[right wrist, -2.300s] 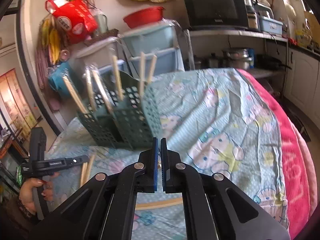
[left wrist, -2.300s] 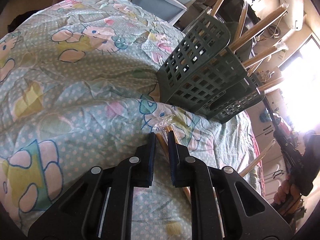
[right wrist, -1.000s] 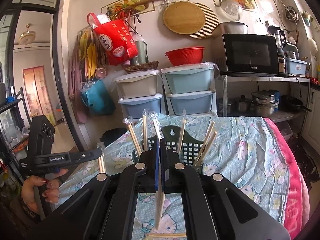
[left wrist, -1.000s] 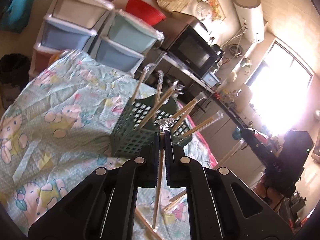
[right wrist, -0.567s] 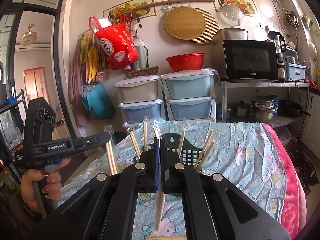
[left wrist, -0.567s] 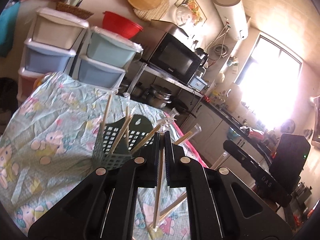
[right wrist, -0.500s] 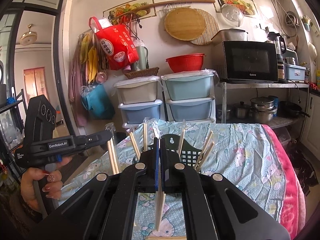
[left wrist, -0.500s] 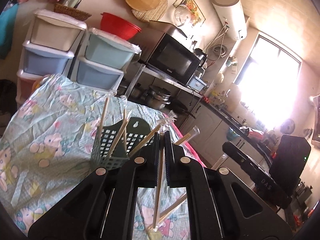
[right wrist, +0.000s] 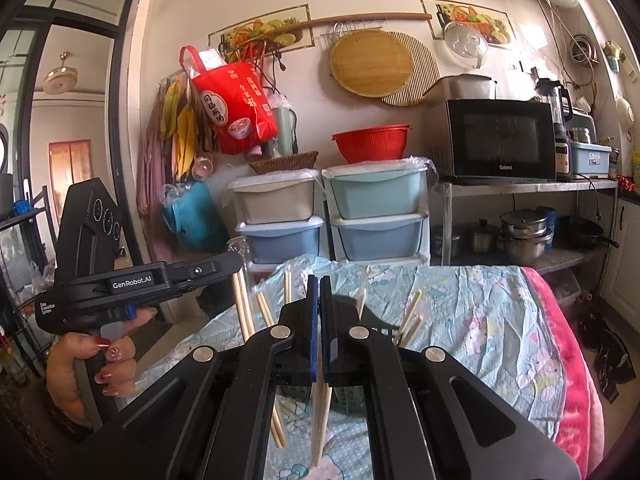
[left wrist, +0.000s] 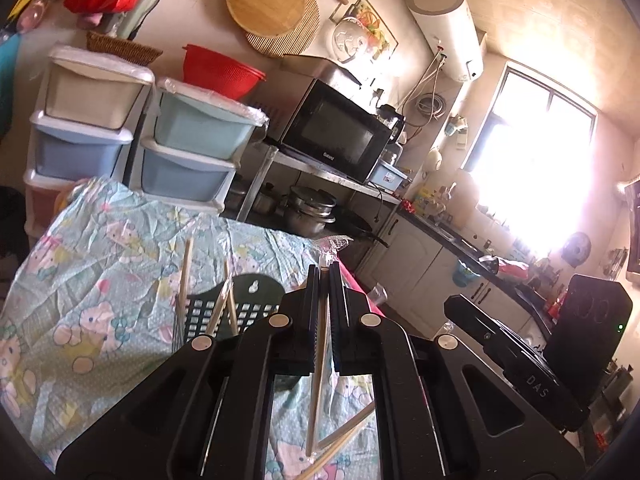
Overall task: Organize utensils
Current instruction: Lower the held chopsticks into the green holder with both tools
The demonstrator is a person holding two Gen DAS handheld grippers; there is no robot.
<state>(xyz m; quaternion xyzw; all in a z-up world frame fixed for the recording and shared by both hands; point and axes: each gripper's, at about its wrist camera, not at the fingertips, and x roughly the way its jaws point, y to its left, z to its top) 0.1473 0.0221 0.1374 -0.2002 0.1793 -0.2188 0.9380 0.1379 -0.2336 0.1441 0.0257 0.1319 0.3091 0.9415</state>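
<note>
The left black two-finger gripper (left wrist: 325,276) is clenched on a plastic-wrapped pair of pale wooden chopsticks (left wrist: 316,392). The pair's long axis runs nearly upright through the jaws, with the crinkled wrapper tip poking out above the fingertips and the shafts hanging down below them toward the cartoon-print blue tablecloth (left wrist: 92,280). The right black two-finger gripper (right wrist: 319,286) is likewise clamped on its own pair of wooden chopsticks (right wrist: 320,420), which hangs almost vertically beneath its closed jaws.

The relation that matters is between each hanging pair and the dark green perforated plastic utensil basket (left wrist: 224,312). From the left gripper the basket sits ahead, lower and to the left of the fingers, with several chopsticks already standing in it and leaning outward. From the right gripper the basket (right wrist: 352,392) lies straight ahead and just beneath, largely hidden behind the fingers, so the right-hand pair looks the nearer to an opening.

In the right wrist view the person's left hand (right wrist: 92,364) grips the left tool's handle, holding it roughly level, off to the left of the basket, its pair dangling beside the table edge. Both tools point slightly downward. I judge the next move calls for lowering a pair, tips first, into the basket; the leaning chopsticks already inside could block the way.
</note>
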